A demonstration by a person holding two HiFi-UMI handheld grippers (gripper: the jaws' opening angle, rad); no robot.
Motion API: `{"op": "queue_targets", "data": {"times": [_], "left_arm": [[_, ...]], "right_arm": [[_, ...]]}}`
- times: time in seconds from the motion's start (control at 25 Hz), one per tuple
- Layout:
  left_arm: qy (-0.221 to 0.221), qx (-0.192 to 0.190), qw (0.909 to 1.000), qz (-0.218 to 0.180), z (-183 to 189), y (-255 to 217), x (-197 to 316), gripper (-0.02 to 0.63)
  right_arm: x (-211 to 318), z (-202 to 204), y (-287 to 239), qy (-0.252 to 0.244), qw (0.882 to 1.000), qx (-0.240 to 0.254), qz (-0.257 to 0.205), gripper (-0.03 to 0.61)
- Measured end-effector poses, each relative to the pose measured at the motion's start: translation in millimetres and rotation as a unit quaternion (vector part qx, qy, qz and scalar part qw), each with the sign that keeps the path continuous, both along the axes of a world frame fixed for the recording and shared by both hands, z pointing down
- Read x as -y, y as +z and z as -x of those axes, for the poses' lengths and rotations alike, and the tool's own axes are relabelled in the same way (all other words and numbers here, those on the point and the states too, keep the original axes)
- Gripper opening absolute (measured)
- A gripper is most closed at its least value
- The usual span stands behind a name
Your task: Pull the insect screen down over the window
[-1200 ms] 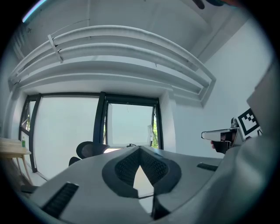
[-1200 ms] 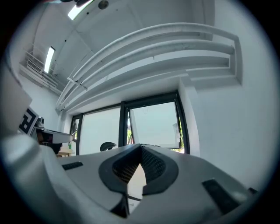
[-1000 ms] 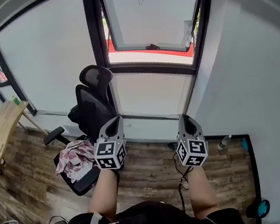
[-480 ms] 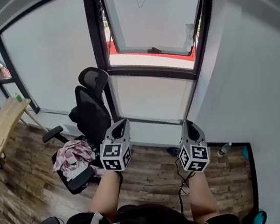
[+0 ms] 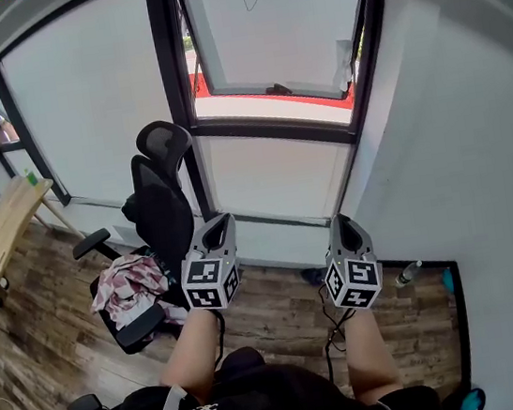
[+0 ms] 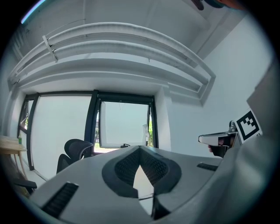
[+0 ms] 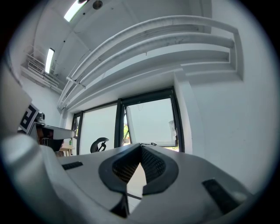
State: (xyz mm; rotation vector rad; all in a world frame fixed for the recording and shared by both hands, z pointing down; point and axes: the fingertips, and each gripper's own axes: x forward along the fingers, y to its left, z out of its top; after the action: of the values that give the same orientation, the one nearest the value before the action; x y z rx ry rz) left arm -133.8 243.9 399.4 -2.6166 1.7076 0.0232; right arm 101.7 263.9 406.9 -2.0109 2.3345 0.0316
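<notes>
Left gripper (image 5: 222, 223): jaws closed, empty.
Right gripper (image 5: 343, 223): jaws closed, empty.
Window (image 5: 276, 40): straight ahead, well apart from both grippers; screen not discernible.
Edges: office chair (image 5: 156, 199) just left; wall (image 5: 488, 167) right.
Right gripper view only: ceiling light (image 7: 49, 60).
Head view only: wooden floor (image 5: 280, 305).

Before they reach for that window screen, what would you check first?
1. Left gripper shut, nothing in it: ok.
2. Right gripper shut, nothing in it: ok.
3. Screen down over the window: not ok, opening looks uncovered.
4. Chair clear of the window: ok, it stands left.
5. Cable lying on the floor ahead: not ok, could trip.
</notes>
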Motion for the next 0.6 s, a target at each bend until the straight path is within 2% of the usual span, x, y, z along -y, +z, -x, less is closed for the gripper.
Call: {"op": "queue_targets", "data": {"times": [0.32,0.6], "left_arm": [[0.005,-0.004,1.0,-0.001,-14.8,7.2,39.2,0.014],[0.015,-0.01,0.9998,-0.008,-25.5,18.9,96.9,0.014]], "right_arm": [[36.1,-15.2,4.1,0.008,1.0,-0.007,0.0,0.005],[87.2,-20.2,13.5,0.009,1.0,-0.022,-0.015,0.006]]}}
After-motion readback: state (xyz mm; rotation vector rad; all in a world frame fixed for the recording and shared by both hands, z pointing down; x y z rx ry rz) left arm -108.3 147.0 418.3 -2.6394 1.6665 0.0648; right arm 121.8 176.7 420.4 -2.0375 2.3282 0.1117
